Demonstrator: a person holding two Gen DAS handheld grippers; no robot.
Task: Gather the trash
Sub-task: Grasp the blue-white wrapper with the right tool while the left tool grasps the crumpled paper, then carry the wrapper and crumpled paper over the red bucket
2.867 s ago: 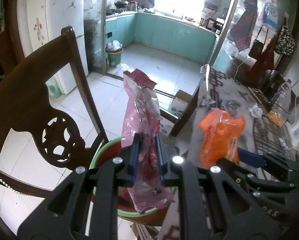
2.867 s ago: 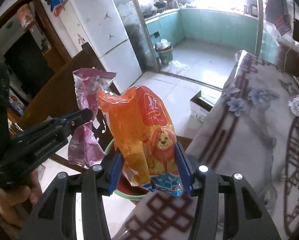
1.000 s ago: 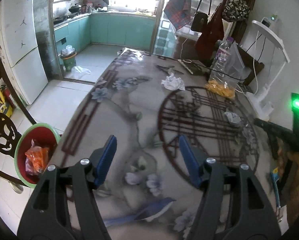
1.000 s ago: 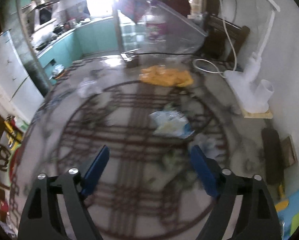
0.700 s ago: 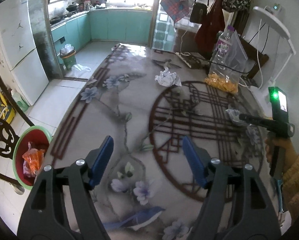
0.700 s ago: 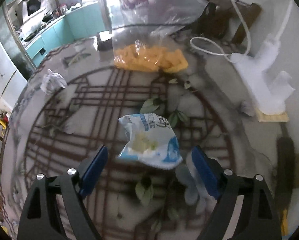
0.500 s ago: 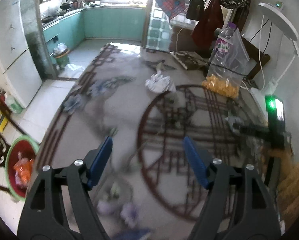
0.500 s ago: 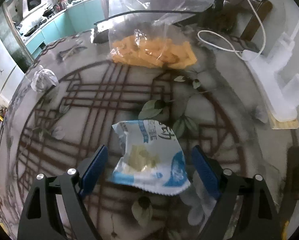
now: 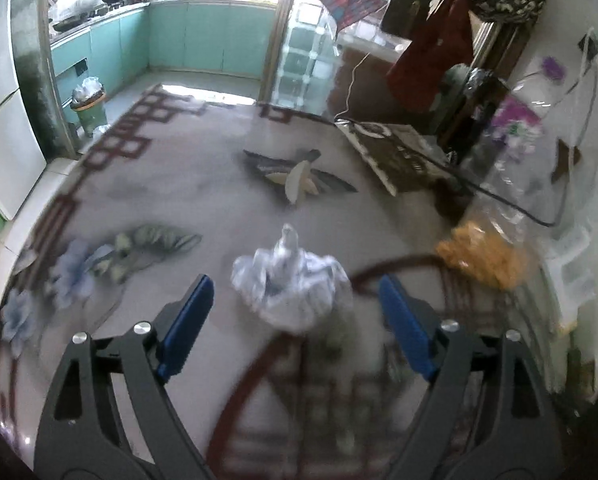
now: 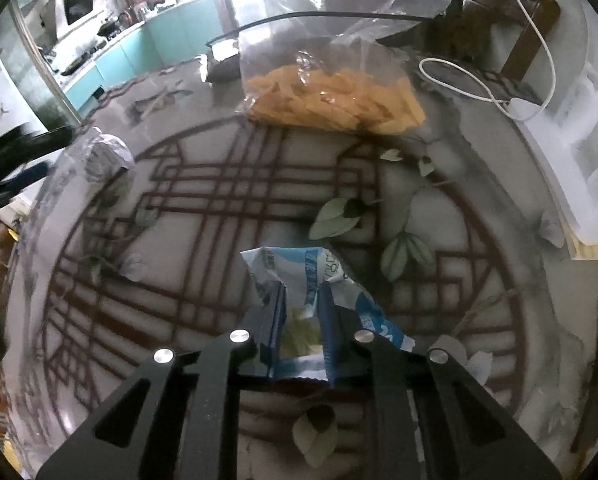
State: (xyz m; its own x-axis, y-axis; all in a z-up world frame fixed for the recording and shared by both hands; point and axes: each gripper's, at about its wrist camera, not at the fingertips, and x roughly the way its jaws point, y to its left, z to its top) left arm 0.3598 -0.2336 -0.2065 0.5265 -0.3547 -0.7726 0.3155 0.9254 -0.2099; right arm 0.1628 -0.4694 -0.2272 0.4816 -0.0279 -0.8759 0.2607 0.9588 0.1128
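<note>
**Right gripper pinches the wrapper while the left closes in on the tissue wad**

Both of my grippers have come down onto the trash since a second ago: the blue-and-white wrapper that lay loose ahead of my right gripper is now clamped, and the crumpled wad that sat far up the table now lies just ahead of my left one.

Under both tools spreads the patterned tablecloth (image 9: 203, 184), with its dark lattice circle and printed flowers. Ahead of my right gripper, at the far edge of the circle, a clear bag of orange snacks (image 10: 331, 100) rests on the cloth.

My left gripper (image 9: 295, 312) has its jaws opening wide; the crumpled white wad (image 9: 291, 284) sits on the cloth just beyond and between the blue fingertips, touching neither.

My right gripper (image 10: 301, 316) has its fingers drawn narrow, pressing the blue-and-white wrapper (image 10: 299, 268) between them. The wrapper's top flares out ahead of the fingertips, and its lower edge pokes out behind the pads.
</note>
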